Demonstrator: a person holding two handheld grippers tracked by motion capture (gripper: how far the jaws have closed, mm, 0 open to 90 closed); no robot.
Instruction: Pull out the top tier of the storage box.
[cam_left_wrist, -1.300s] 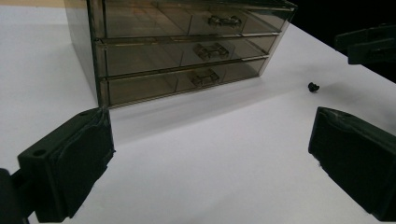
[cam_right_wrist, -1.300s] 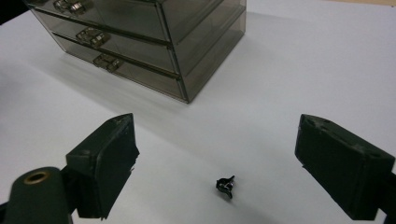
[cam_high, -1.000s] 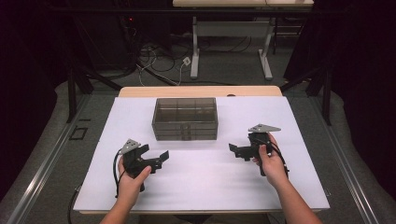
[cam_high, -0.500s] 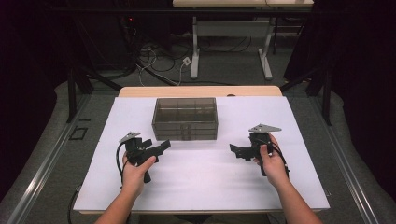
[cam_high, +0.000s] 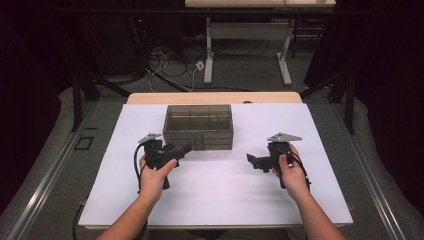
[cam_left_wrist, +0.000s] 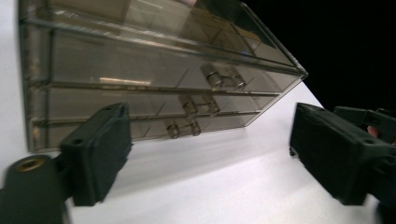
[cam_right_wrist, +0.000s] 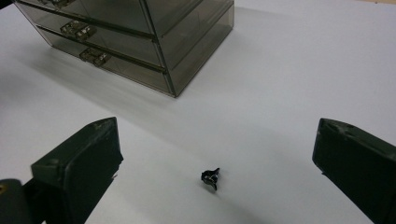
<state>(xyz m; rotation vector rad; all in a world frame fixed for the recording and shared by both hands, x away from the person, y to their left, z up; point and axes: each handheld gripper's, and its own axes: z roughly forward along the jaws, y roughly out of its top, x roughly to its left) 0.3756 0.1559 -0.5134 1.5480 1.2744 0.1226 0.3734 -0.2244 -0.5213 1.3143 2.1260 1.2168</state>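
A smoky see-through drawer box (cam_high: 198, 126) stands mid-table on the white sheet (cam_high: 215, 200). My left gripper (cam_high: 181, 151) hovers just off the box's front left corner, pointing right along its front. In the left gripper view (cam_left_wrist: 210, 149) the jaws stand apart with nothing between them and have just been closing a little; the drawer fronts (cam_left_wrist: 140, 93) with small handles lie ahead. My right gripper (cam_high: 252, 161) rests low at the right, open. The right gripper view (cam_right_wrist: 217, 149) has a tiny black piece (cam_right_wrist: 211, 177) on the sheet between the jaws, untouched.
A bare wooden strip of the table (cam_high: 215, 97) runs behind the sheet. Beyond the table are desk legs (cam_high: 209, 50) and loose cables (cam_high: 170, 65) on the floor. A metal rail (cam_high: 45, 175) runs along the left side.
The left hand has carried its gripper forward and to the right, up to the box's front left corner. The right hand and gripper have kept still.
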